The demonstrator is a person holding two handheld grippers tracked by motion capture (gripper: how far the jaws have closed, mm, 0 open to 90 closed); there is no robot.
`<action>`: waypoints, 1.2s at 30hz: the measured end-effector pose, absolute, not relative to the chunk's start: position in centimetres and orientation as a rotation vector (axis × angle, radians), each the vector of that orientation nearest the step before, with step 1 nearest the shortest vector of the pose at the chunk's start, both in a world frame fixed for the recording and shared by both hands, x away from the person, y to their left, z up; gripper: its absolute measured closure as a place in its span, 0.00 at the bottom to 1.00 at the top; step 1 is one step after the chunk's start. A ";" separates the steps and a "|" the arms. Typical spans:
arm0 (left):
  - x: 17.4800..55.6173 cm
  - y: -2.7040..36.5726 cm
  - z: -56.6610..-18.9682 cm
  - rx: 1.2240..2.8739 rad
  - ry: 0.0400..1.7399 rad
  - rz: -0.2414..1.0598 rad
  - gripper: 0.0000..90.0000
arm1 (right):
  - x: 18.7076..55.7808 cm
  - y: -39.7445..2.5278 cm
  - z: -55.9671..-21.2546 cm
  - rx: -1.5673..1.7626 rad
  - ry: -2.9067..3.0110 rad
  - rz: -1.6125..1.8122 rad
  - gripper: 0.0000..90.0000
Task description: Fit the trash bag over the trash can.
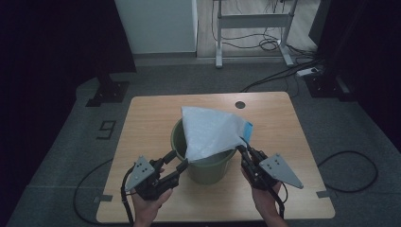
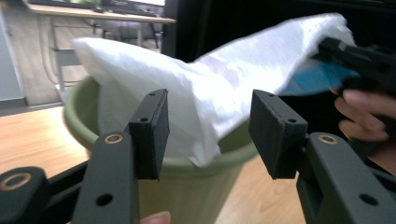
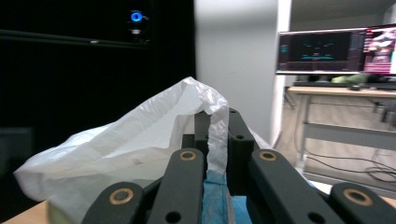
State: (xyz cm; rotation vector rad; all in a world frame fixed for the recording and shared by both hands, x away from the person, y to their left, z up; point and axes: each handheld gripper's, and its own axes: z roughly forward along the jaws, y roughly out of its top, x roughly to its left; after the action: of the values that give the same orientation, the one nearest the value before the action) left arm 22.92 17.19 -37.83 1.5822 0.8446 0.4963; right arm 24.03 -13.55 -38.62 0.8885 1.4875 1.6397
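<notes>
Over green bin (image 1: 208, 170), gripper-pinched white bag (image 1: 208, 132)

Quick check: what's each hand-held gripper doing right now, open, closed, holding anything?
Left hand-held gripper: open, holding nothing, at the green bucket's rim.
Right hand-held gripper: closed on the white plastic bag.

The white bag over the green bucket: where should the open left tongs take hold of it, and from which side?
Probably the loose near edge of the white bag drooping over the rim of the bucket, approached from the person's side. That flap hangs free between the open left tongs, while the right tongs already pinch the other edge.
</notes>
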 end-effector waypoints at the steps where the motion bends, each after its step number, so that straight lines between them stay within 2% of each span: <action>1: 23.4 17.1 -37.5 1.580 0.863 0.504 0.52 | 23.7 -13.1 -38.8 0.840 1.514 1.616 0.95; 9: 26.5 16.3 -36.3 1.638 0.920 0.501 0.49 | 23.4 -12.2 -39.0 0.770 1.556 1.599 0.95; 12: 27.3 15.6 -36.4 1.680 0.928 0.493 0.52 | 23.5 -12.2 -39.0 0.770 1.559 1.605 0.95; 14: 27.5 15.4 -36.5 1.697 0.929 0.484 0.61 | 23.5 -12.2 -39.0 0.769 1.559 1.607 0.95; 15: 27.7 15.2 -36.7 1.704 0.933 0.478 0.61 | 23.5 -12.2 -39.0 0.768 1.560 1.610 0.95; 16: 27.9 15.1 -37.0 1.714 0.926 0.447 0.76 | 23.5 -12.1 -39.0 0.764 1.565 1.612 0.95; 19: 27.8 15.2 -37.3 1.720 0.914 0.424 0.93 | 23.4 -12.1 -39.1 0.762 1.573 1.615 0.95; 21: 27.6 15.4 -37.4 1.709 0.910 0.424 0.99 | 23.4 -12.1 -39.2 0.761 1.584 1.619 0.94; 24: 27.4 15.9 -37.5 1.687 0.916 0.426 0.99 | 23.3 -12.2 -39.5 0.766 1.605 1.629 0.91; 26: 27.0 16.8 -37.5 1.644 0.925 0.442 1.00 | 23.1 -12.2 -40.2 0.786 1.626 1.644 0.78; 29: 26.8 17.6 -37.7 1.614 0.942 0.446 1.00 | 22.7 -12.1 -41.1 0.818 1.643 1.627 0.52; 30: 26.8 17.6 -37.7 1.614 0.942 0.446 1.00 | 22.7 -12.1 -41.1 0.818 1.643 1.627 0.52; 31: 26.8 18.0 -37.8 1.610 0.953 0.441 1.00 | 22.2 -11.7 -41.9 0.838 1.640 1.543 0.41; 34: 27.0 19.2 -38.2 1.584 0.982 0.424 0.99 | 21.7 -11.8 -42.7 0.869 1.642 1.515 0.36; 36: 26.9 19.5 -38.2 1.579 0.987 0.425 0.99 | 21.6 -11.9 -43.0 0.882 1.647 1.512 0.35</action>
State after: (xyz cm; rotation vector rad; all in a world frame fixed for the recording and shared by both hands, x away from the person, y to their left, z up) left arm 26.93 19.46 -38.22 1.5787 0.9869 0.4251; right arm 21.62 -11.89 -42.99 0.8820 1.6466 1.5123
